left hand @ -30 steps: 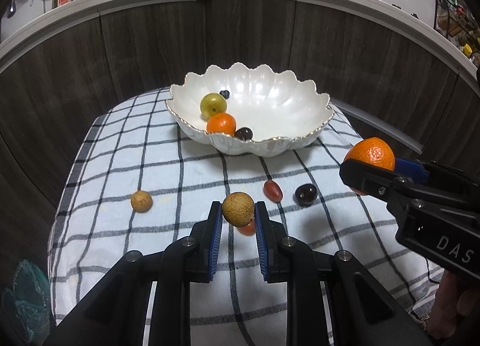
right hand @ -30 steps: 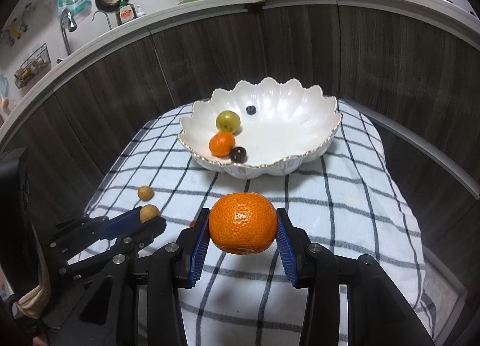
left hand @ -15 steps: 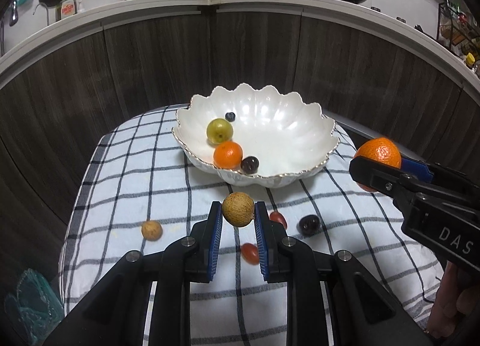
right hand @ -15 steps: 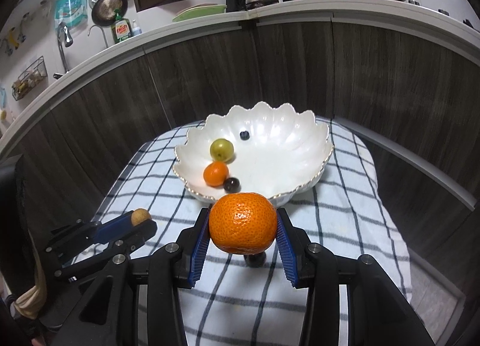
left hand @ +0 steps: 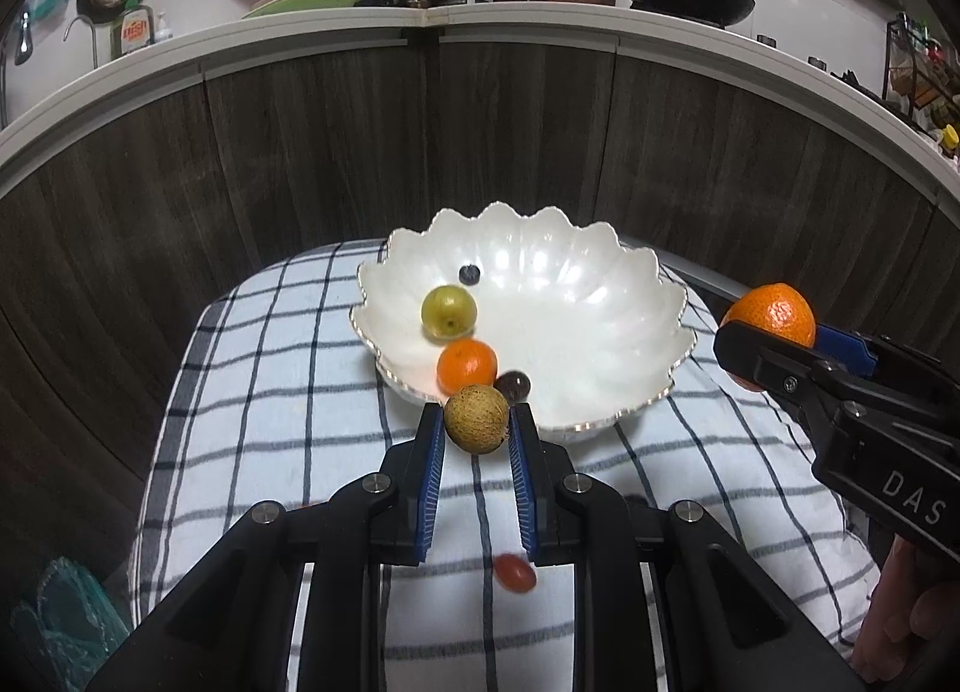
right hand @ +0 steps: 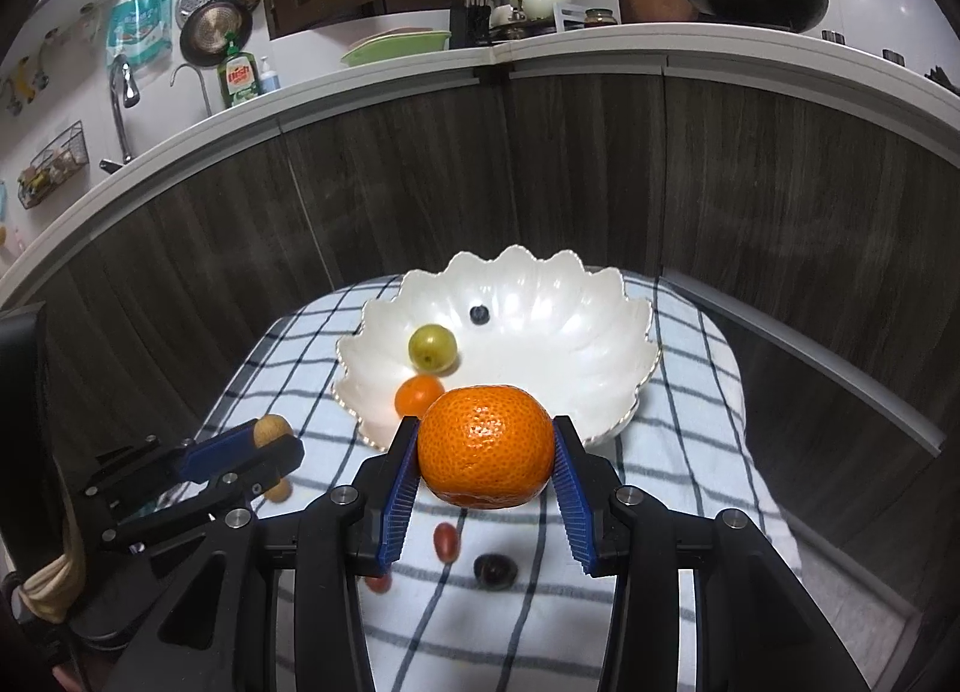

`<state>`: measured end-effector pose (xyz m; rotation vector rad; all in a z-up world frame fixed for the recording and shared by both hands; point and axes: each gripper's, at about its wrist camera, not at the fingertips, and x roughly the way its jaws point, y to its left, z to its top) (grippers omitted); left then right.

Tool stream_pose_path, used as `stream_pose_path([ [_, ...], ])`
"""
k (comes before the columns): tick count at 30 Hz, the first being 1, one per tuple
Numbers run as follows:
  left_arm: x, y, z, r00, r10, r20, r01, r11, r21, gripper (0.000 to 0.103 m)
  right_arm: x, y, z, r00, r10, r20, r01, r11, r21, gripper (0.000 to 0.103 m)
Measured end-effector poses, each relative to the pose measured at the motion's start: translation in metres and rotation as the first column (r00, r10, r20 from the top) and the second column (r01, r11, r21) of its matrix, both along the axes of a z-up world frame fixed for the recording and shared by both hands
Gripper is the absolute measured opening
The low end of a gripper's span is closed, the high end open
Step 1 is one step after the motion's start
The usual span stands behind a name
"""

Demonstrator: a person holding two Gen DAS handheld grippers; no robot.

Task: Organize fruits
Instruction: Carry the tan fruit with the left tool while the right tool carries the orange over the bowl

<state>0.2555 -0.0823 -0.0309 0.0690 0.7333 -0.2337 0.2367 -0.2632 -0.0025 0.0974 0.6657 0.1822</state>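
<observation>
Dark wood panelling (left hand: 300, 164) curves behind the scene under a white counter edge, with a wok, a teapot and a green dish-soap bottle up on the kitchen counter. Below it, a surface covered by a white cloth with dark checks (left hand: 270, 380) carries the fruit.

At the far end of the cloth sits a white scalloped bowl (left hand: 600, 326) with a shiny rim. Inside it, toward its left side, lie a yellow-green fruit (left hand: 449, 312), a small orange (left hand: 467, 366), a dark grape (left hand: 513, 385) just beside the orange, and a tiny blueberry (left hand: 469, 273) farther back.

The right gripper (right hand: 486, 455) hangs above the cloth in front of the bowl, its jaws partly open and pressed on both sides of a large mandarin (right hand: 486, 446), which is lifted clear of the cloth. The left gripper (left hand: 477, 428) is raised just in front of the bowl's near rim, its jaws nearly closed and clamped on a small tan round fruit (left hand: 477, 419).

Loose on the cloth below the grippers lie a dark grape (right hand: 495, 570), a red grape (right hand: 446, 541), a second red one (right hand: 379, 581) partly hidden, and another tan fruit (right hand: 281, 491) under the left gripper.
</observation>
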Motion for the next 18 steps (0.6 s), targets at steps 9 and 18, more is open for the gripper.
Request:
stream_pose_path([
  [9, 0.022, -0.006, 0.007, 1.000, -0.006, 0.005, 0.006, 1.000, 0.001, 0.022, 0.021, -0.009, 0.009, 1.000, -0.018, 0.017, 0.018, 1.000, -0.010, 0.044],
  [18, 0.041, -0.013, 0.010, 1.000, -0.007, 0.004, 0.007, 1.000, 0.010, 0.022, 0.038, -0.015, 0.011, 1.000, -0.023, 0.020, 0.023, 1.000, -0.013, 0.044],
])
